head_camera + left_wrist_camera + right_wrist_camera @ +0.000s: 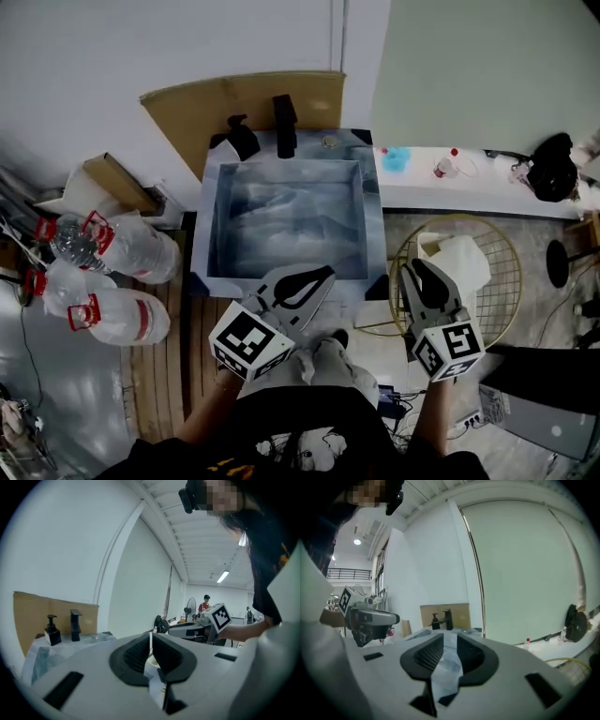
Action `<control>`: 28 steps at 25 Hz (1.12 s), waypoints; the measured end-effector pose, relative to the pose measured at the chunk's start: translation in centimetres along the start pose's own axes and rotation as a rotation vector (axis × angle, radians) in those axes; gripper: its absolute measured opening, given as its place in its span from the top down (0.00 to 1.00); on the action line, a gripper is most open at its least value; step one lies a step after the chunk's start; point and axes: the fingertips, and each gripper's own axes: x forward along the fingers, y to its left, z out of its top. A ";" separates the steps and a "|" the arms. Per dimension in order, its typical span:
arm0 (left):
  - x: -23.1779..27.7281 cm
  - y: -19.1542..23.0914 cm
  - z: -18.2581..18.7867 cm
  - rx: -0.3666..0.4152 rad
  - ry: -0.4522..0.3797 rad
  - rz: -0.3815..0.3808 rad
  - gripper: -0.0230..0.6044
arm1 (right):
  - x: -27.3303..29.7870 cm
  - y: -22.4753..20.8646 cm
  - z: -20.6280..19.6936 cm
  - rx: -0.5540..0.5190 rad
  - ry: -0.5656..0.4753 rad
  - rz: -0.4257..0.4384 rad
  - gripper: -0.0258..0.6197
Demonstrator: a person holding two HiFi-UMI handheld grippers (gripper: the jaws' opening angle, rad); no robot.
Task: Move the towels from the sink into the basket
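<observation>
Left gripper (327,273) and right gripper (413,265) hover near sink (372,202).

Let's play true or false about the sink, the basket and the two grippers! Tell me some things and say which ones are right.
1. A white towel lies in the wire basket. True.
2. The basket stands to the left of the sink. False: it stands to the sink's right. The water bottles are on the left.
3. The right gripper holds a towel. False: its jaws are a little apart with nothing between them.
4. The tap and the soap bottle at the back of the sink are black. True.
5. The left gripper has its jaws wide open. False: they are together.
</observation>
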 end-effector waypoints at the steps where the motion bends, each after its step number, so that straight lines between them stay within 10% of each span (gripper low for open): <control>1: -1.5 0.3 0.0 0.002 -0.006 0.009 0.94 | 0.3 1.8 0.4 -0.001 -0.011 0.019 0.83; 13: -15.1 3.9 -1.6 -0.028 -0.072 0.135 0.94 | 2.6 18.5 2.1 -0.029 -0.078 0.174 0.91; 28: -18.2 3.5 -1.6 -0.017 -0.123 0.102 0.94 | 2.1 23.6 1.9 -0.087 -0.070 0.188 0.95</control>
